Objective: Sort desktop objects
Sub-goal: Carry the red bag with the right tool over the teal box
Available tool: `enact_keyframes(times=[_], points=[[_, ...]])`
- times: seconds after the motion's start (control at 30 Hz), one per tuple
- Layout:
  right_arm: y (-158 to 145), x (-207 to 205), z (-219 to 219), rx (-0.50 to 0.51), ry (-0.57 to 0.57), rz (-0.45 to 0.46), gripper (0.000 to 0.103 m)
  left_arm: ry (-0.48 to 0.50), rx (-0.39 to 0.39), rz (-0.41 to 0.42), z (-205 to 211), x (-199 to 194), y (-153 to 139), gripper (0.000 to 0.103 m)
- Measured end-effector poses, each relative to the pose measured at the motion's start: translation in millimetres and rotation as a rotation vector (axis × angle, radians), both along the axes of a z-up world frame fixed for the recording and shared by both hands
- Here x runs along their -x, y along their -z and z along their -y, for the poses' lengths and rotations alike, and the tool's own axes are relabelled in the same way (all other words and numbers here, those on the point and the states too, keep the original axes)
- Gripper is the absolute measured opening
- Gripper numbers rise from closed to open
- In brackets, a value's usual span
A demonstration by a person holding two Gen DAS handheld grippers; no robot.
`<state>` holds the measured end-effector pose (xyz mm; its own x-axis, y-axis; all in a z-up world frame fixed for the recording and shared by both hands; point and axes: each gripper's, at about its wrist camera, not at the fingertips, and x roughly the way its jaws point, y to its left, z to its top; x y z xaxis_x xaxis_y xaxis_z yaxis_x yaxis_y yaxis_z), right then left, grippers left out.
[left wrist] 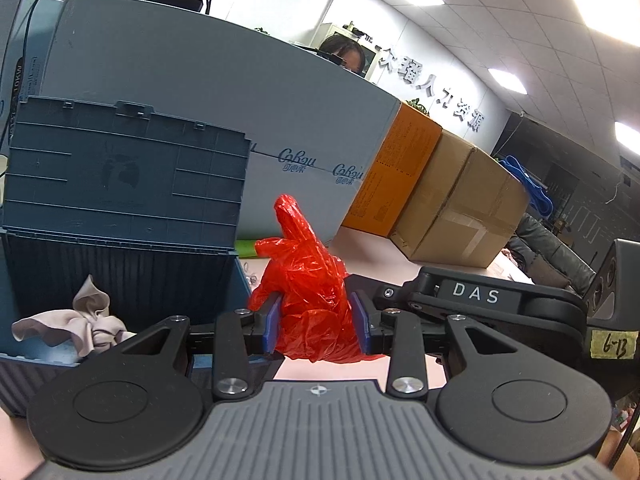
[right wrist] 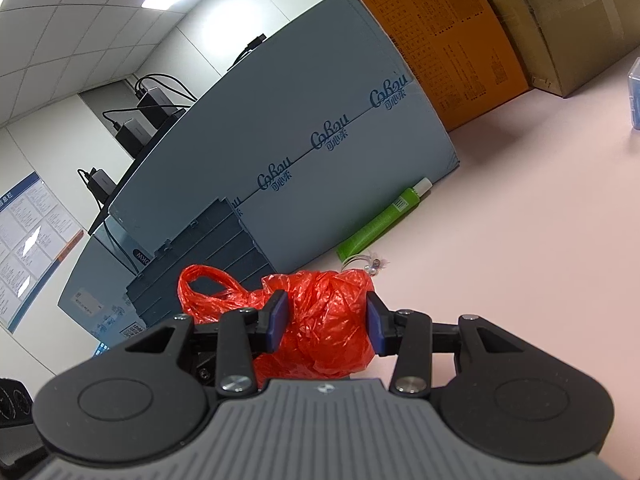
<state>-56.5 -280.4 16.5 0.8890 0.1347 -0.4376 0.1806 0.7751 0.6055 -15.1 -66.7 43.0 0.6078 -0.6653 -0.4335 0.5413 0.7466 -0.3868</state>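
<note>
A crumpled red plastic bag (left wrist: 308,280) is held up over the pink tabletop (right wrist: 520,240). My left gripper (left wrist: 316,326) is shut on the bag's lower part, its blue pads pressing both sides. My right gripper (right wrist: 326,320) is shut on the same bag (right wrist: 320,336), and one bag handle loops out to its left. In the left wrist view the right gripper's black body (left wrist: 472,300) reaches in from the right, up to the bag. To the left stands an open blue storage box (left wrist: 120,184) with its lid raised. A grey cloth (left wrist: 88,320) lies inside it.
A green tube (right wrist: 380,220) and a small beaded ring (right wrist: 370,262) lie against a large grey-blue carton (right wrist: 300,120). An orange box (left wrist: 400,168) and brown cardboard boxes (left wrist: 460,208) line the back. A small blue case (right wrist: 634,92) sits far right. A person (left wrist: 344,52) sits behind the cartons.
</note>
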Motion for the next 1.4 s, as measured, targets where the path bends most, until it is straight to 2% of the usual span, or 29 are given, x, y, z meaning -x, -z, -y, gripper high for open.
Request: enact_keyframes(times=[0.57, 1.4], points=[[-13.0, 2.5, -3.8, 0.036, 0.043, 0.042, 0.045, 0.037, 0.032, 0.035, -0.6, -1.0, -9.9, 0.033], [-14.3, -36.2, -62.2, 0.037, -0.113, 0.064, 0.045, -0.118, 0.032, 0.054, -63.7, -2.1, -13.0, 0.033]])
